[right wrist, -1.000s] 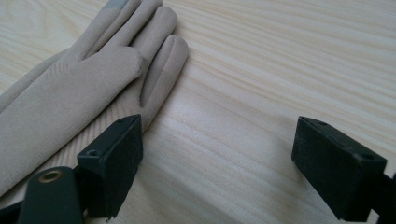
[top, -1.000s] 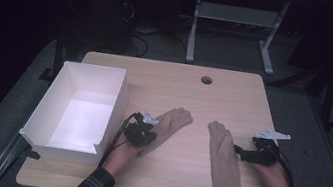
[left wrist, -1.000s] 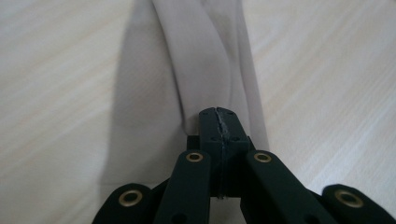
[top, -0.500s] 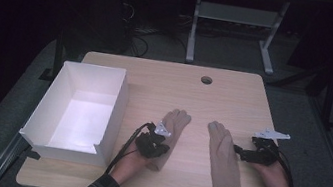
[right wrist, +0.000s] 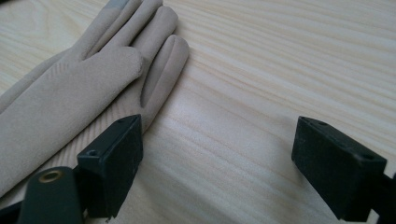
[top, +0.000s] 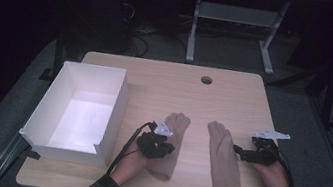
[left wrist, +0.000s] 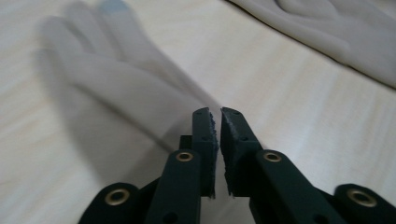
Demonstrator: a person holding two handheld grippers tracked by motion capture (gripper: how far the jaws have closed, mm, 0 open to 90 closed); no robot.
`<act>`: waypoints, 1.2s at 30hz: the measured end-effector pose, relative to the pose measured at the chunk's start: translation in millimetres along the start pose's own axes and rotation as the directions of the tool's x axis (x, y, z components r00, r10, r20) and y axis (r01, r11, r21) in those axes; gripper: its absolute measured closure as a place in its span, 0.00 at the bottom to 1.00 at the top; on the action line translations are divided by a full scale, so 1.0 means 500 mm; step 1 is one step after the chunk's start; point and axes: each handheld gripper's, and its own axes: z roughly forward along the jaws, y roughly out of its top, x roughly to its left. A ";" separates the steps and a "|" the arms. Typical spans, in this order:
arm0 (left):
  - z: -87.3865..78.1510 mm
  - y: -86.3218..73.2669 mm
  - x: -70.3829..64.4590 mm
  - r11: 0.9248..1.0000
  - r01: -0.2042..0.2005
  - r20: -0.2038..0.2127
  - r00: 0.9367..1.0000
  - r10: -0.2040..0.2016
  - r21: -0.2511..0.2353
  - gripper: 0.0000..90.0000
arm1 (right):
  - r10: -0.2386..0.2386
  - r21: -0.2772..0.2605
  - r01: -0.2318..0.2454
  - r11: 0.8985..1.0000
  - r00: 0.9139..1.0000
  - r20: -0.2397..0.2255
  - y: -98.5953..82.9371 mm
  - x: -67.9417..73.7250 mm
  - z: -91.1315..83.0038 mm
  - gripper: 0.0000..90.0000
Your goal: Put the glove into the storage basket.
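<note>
Two beige gloves lie flat on the wooden table (top: 156,79), fingers pointing away from me. My left gripper (top: 166,149) rests on the left glove (top: 178,124). In the left gripper view its jaws (left wrist: 215,114) are pinched to a thin slit at the edge of the left glove (left wrist: 116,88), which looks blurred. The right glove (left wrist: 336,32) lies beyond. My right gripper (top: 237,151) sits just right of the right glove (top: 222,158). It is open (right wrist: 217,135) over bare wood, with one jaw beside the fingers of the right glove (right wrist: 70,93).
A white open box (top: 118,96) stands on the table's left part, close to my left hand. A round cable hole (top: 206,79) sits near the far edge. A metal stand (top: 194,32) and cables lie on the dark floor behind.
My left gripper has slid right from beside the box onto the left glove, and that glove has swung from slanted to nearly straight. The right gripper and its glove have stayed put.
</note>
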 end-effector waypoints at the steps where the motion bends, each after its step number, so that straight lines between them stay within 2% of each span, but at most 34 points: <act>1: 0.000 0.000 0.000 1.000 0.000 0.000 1.000 0.000 0.000 0.90 | -0.001 -0.001 0.001 1.000 1.000 -0.001 0.000 0.000 0.000 0.18; 2: -0.004 -0.002 0.011 1.000 0.015 -0.022 1.000 -0.015 -0.007 0.90 | -0.001 -0.001 0.001 1.000 1.000 -0.001 0.000 0.000 0.000 0.18; 3: -0.007 -0.003 0.020 1.000 0.019 -0.039 0.999 -0.020 -0.010 0.86 | -0.002 -0.001 0.002 1.000 1.000 -0.001 0.000 0.000 0.000 0.18; 5: -0.011 -0.007 0.037 0.998 0.057 -0.067 0.996 -0.058 -0.028 0.80 | -0.002 -0.001 0.002 1.000 1.000 -0.001 0.000 0.000 0.000 0.18; 7: -0.014 -0.010 0.054 0.997 0.074 -0.100 0.992 -0.077 -0.031 0.75 | 0.000 -0.002 0.000 1.000 1.000 -0.001 0.000 0.000 0.000 0.18; 8: -0.016 -0.011 0.067 0.996 0.085 -0.131 0.987 -0.089 -0.037 0.72 | -0.001 -0.002 0.001 1.000 1.000 -0.002 0.000 0.000 0.001 0.18; 10: -0.014 -0.011 0.079 0.994 0.095 -0.153 0.983 -0.103 -0.056 0.68 | -0.003 -0.001 0.003 1.000 1.000 -0.008 0.000 0.001 0.000 0.18; 11: -0.014 -0.011 0.079 0.994 0.095 -0.153 0.983 -0.103 -0.056 0.67 | -0.003 -0.001 0.003 1.000 1.000 -0.008 0.000 0.001 0.000 0.18; 12: -0.007 -0.014 0.092 0.991 0.123 -0.164 0.978 -0.131 -0.058 0.65 | -0.005 -0.001 0.005 1.000 1.000 -0.010 0.000 0.001 0.000 0.18; 13: -0.005 -0.016 0.100 0.990 0.127 -0.158 0.978 -0.134 -0.056 0.64 | -0.005 -0.001 0.005 1.000 1.000 -0.009 0.000 0.001 0.000 0.18; 14: 0.000 -0.017 0.104 0.987 0.149 -0.145 0.977 -0.158 -0.067 0.64 | -0.005 -0.001 0.005 1.000 1.000 -0.009 0.000 0.001 0.000 0.18; 15: 0.000 -0.017 0.104 0.987 0.149 -0.145 0.977 -0.158 -0.067 0.64 | -0.005 -0.001 0.005 1.000 1.000 -0.009 0.000 0.001 0.000 0.18; 22: 0.018 -0.017 0.115 0.988 0.144 -0.155 0.976 -0.151 -0.056 0.64 | -0.012 -0.001 0.012 1.000 1.000 -0.014 0.003 0.001 0.004 0.18; 25: 0.028 -0.019 0.115 0.989 0.139 -0.141 0.979 -0.144 -0.044 0.66 | -0.013 -0.001 0.013 1.000 1.000 -0.014 0.004 0.002 0.004 0.18; 27: 0.031 -0.019 0.112 0.991 0.126 -0.150 0.980 -0.130 -0.037 0.66 | -0.014 -0.001 0.014 1.000 1.000 -0.014 0.004 0.002 0.004 0.18; 31: 0.034 -0.020 0.110 0.992 0.122 -0.134 0.983 -0.126 -0.035 0.74 | -0.013 -0.002 0.013 1.000 1.000 -0.014 0.004 0.002 0.004 0.18; 33: 0.034 -0.022 0.114 0.991 0.128 -0.099 0.986 -0.131 -0.033 0.81 | -0.017 0.000 0.017 1.000 1.000 -0.014 0.004 0.001 0.004 0.18; 34: 0.034 -0.022 0.114 0.991 0.128 -0.099 0.986 -0.131 -0.033 0.84 | -0.018 0.000 0.018 1.000 1.000 -0.014 0.004 0.001 0.004 0.18; 36: 0.035 -0.024 0.117 0.988 0.147 -0.068 0.987 -0.149 -0.038 0.89 | -0.016 -0.001 0.016 1.000 1.000 -0.014 0.004 0.002 0.004 0.18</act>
